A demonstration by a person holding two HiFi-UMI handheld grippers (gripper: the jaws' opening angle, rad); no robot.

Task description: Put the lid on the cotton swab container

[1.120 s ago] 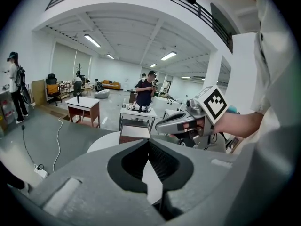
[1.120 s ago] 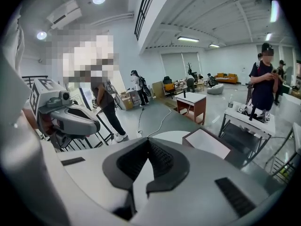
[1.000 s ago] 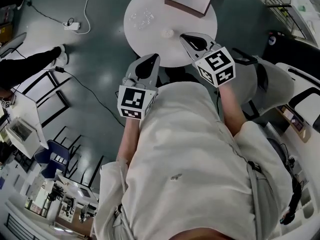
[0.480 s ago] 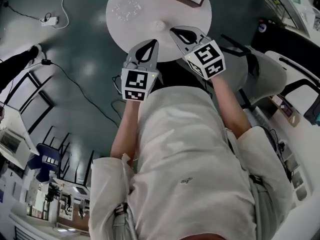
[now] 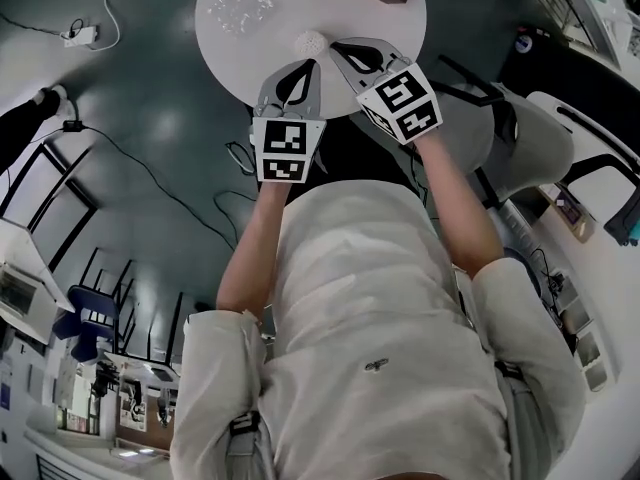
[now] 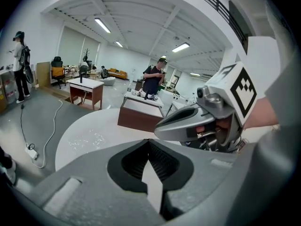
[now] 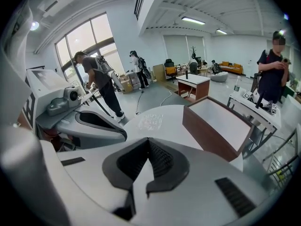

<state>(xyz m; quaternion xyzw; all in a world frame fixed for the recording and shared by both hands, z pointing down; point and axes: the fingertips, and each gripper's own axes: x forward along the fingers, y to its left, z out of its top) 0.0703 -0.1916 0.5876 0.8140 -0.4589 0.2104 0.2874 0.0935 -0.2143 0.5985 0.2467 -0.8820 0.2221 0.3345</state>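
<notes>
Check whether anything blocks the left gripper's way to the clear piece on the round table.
Nothing visible does: only bare table lies between the left gripper and the clear piece. The right gripper stands off to its side.

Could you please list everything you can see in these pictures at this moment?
Table: one, white, round, ahead of the person.
Clear plastic piece: one, transparent, far left of the tabletop.
Small round item: one, white, on the table just beyond the gripper tips.
Box: one, brown with white top, far table edge.
Power strip: one, white, on the floor at left.
Chair: one, grey, at right.
Bystanders: several, standing around the room.
Left gripper: grey, shut, empty.
Right gripper: grey, shut, empty.
</notes>
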